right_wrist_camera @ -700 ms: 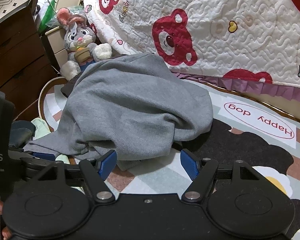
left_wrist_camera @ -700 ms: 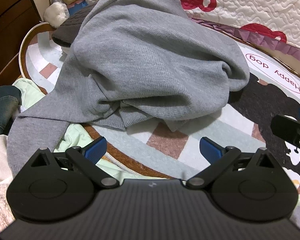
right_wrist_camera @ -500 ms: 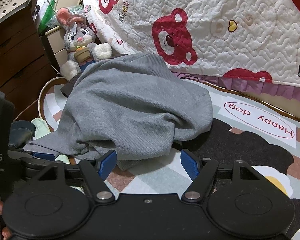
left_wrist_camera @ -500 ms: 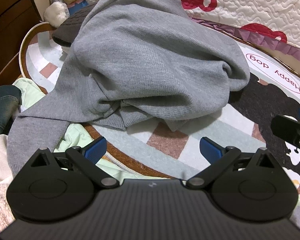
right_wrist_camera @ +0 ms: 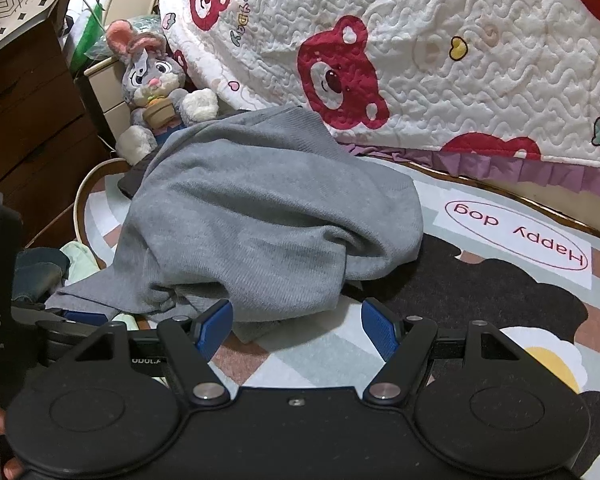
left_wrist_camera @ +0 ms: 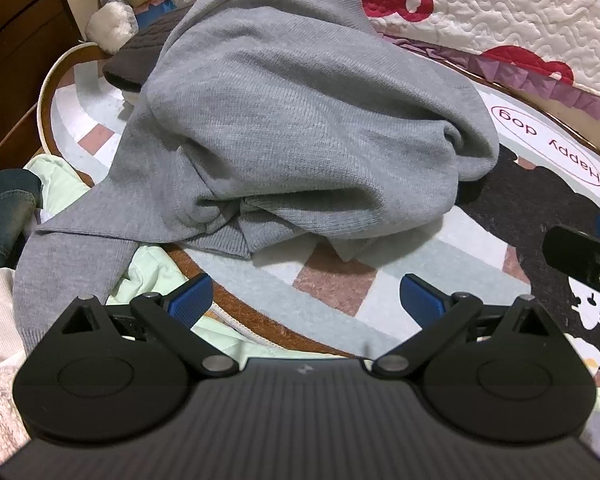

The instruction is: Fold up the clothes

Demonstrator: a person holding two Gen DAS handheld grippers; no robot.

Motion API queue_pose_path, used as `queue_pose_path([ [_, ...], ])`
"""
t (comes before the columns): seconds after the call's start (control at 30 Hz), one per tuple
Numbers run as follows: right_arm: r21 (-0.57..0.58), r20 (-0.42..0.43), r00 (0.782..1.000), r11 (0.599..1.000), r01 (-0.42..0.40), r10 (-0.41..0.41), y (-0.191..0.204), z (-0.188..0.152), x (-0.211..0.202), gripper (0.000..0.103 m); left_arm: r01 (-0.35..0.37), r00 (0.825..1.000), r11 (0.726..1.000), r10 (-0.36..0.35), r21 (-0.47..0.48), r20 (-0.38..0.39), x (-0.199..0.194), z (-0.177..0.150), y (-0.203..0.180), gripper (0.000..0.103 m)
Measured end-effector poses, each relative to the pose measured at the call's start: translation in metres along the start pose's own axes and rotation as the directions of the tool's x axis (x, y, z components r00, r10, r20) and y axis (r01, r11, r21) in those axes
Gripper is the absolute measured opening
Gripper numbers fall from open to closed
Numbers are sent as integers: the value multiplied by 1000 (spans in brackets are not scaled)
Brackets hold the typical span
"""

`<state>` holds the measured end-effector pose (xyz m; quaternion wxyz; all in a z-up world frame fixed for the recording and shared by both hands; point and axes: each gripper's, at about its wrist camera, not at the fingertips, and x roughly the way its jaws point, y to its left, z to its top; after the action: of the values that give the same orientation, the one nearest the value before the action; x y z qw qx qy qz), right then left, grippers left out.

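Left wrist view: crumpled grey sweater [left_wrist_camera: 312, 128] just ahead of spread-fingered, empty left gripper [left_wrist_camera: 304, 294].

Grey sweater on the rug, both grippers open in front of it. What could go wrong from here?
1. The grey sweater is bunched, with its layers overlapping near the front edge; a pinch there may take several layers at once.
2. Its sleeve lies over a pale green garment, so the left gripper could snag that too.
3. A dark knit piece sits under the far side and may drag along.
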<state>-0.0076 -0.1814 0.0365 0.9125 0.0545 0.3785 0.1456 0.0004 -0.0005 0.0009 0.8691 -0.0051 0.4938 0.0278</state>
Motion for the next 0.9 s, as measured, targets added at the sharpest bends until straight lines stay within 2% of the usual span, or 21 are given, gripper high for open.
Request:
queue_pose_path([
  [0.1,4,-3,1000,1000,-2,2,-1,0,1,76,-3,1000,1000,3,-1,-5,1,0,1,101],
  [0.23,21,14,1000,1000,-2,2,-3,-1,-2,76,38,999,999,-39,-31,-35,-1,0,8,102],
  [0.37,39,44,999,999,-12,10,-7,-1,-7,79,26,1000,999,-26,-48,5,-5,2,14,103],
  [0.5,74,34,999,997,-22,19,-15,-4,1,83,54,999,997,-54,-61,0,3,16,31,103],
  [0.6,54,17,1000,998,22,-23,-20,1,9,83,74,997,995,-74,-71,-4,8,26,44,101],
  [0.7,-37,-25,999,998,41,-42,-27,19,12,83,94,995,992,-95,-82,-7,14,37,57,97],
  [0.73,-59,-27,998,997,48,-49,-31,28,11,83,100,995,991,-101,-86,-7,16,40,61,91],
  [0.77,-64,-39,998,997,44,-47,-37,37,12,83,97,995,990,-97,-102,6,21,45,64,85],
  [0.9,-42,-106,994,999,15,-19,-56,73,23,83,86,995,982,-78,-165,56,43,62,76,72],
])
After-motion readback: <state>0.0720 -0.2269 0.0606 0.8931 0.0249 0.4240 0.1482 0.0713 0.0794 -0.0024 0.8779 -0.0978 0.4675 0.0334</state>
